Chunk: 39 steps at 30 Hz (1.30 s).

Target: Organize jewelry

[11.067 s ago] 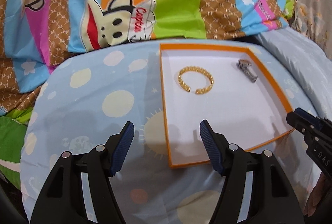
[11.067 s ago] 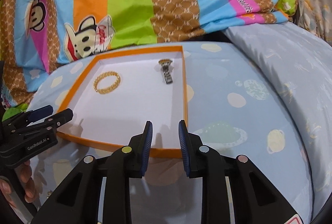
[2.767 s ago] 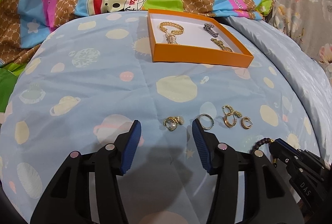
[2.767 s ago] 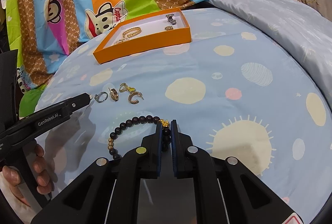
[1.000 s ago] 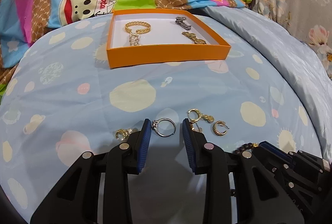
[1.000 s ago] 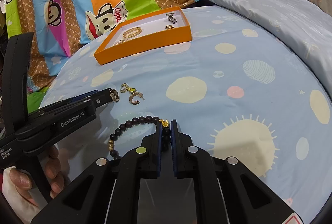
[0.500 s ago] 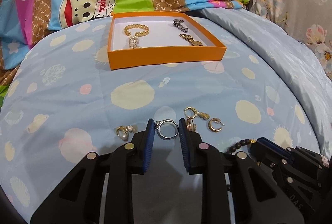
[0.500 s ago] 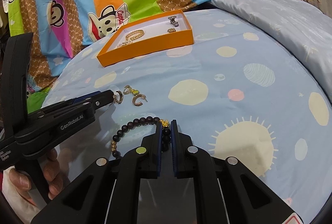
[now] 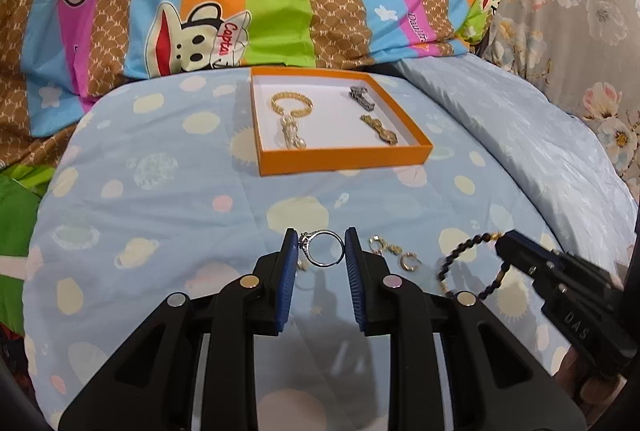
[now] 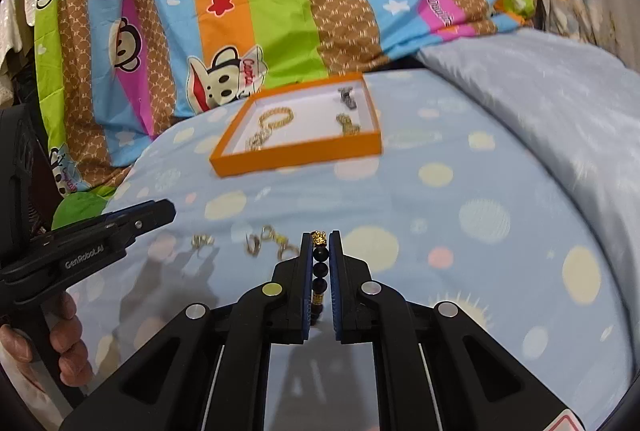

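Your left gripper [image 9: 321, 251] fingers clamp the silver ring [image 9: 323, 248]; your right gripper [image 10: 321, 245] pinches the bead bracelet [image 10: 320, 271]. The orange tray [image 9: 344, 156] lies straight ahead, nearer your left hand.

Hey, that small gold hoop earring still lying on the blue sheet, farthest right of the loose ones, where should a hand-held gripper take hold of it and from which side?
Grip the gold hoop earring across its curved band, coming down from above with one pad outside and one inside the loop. It seems to lie flat on the blue sheet, so a side approach would probably only push it. Stay on its right, clear of the gold earrings just to its left.
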Available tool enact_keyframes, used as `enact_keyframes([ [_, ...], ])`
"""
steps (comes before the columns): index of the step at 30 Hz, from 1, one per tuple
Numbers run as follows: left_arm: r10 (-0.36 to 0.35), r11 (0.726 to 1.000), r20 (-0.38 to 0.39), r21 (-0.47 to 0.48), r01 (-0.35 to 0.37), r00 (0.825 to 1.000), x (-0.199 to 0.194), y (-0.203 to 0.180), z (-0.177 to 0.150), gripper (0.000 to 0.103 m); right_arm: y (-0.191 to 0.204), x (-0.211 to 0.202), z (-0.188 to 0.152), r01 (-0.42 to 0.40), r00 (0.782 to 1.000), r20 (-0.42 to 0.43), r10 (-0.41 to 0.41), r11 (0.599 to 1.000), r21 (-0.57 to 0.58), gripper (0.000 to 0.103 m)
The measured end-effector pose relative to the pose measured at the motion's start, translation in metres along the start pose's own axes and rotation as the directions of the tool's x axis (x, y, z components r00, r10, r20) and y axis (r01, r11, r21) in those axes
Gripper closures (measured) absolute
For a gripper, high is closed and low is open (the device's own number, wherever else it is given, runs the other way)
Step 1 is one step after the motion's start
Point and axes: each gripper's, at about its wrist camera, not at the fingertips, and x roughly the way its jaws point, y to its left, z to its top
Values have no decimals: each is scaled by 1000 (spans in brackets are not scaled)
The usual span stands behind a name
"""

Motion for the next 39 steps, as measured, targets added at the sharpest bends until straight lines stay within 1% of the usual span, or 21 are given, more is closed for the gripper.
enact_keyframes([
  [5, 26, 1000, 37, 2, -26, 999, 7, 8, 24, 80, 4, 9, 41, 6, 999, 52, -4, 999, -43, 96],
  [9, 30, 1000, 59, -12, -29, 998, 22, 15, 52, 80, 12, 27, 83, -32, 996, 82, 36, 998, -47, 96],
  [11, 24, 1000, 75, -13, -23, 997, 29, 17, 66, 80, 17, 45, 104, -58, 995, 81, 62, 997, -46, 96],
  [12, 33, 999, 83, -11, -32, 996, 35, 17, 73, 80, 18, 53, 112, -72, 994, 77, 75, 997, -39, 96],
  [16, 33, 999, 90, -2, -33, 995, 59, 15, 95, 80, 24, 93, 131, -122, 992, 33, 122, 992, -17, 96],
  [19, 33, 999, 77, 0, -33, 996, 81, 14, 104, 80, 24, 126, 134, -133, 991, -10, 133, 991, 5, 96],
  [24, 30, 999, 38, 12, -30, 999, 113, 10, 107, 80, 11, 163, 120, -95, 992, -84, 97, 995, 25, 96],
  [29, -1, 999, 0, 51, 1, 1000, 131, -4, 101, 80, -3, 171, 111, -40, 994, -103, 42, 999, 22, 96],
  [33, -4, 997, -13, 82, 5, 1000, 143, -16, 97, 80, -11, 172, 105, 7, 994, -106, -6, 1000, 12, 96],
  [36, -4, 997, -32, 80, 6, 999, 153, -17, 97, 80, -15, 173, 103, 21, 994, -107, -20, 1000, 7, 95],
  [39, 4, 997, -44, 75, -1, 999, 160, -15, 94, 80, -16, 171, 100, 52, 994, -97, -53, 999, -10, 95],
])
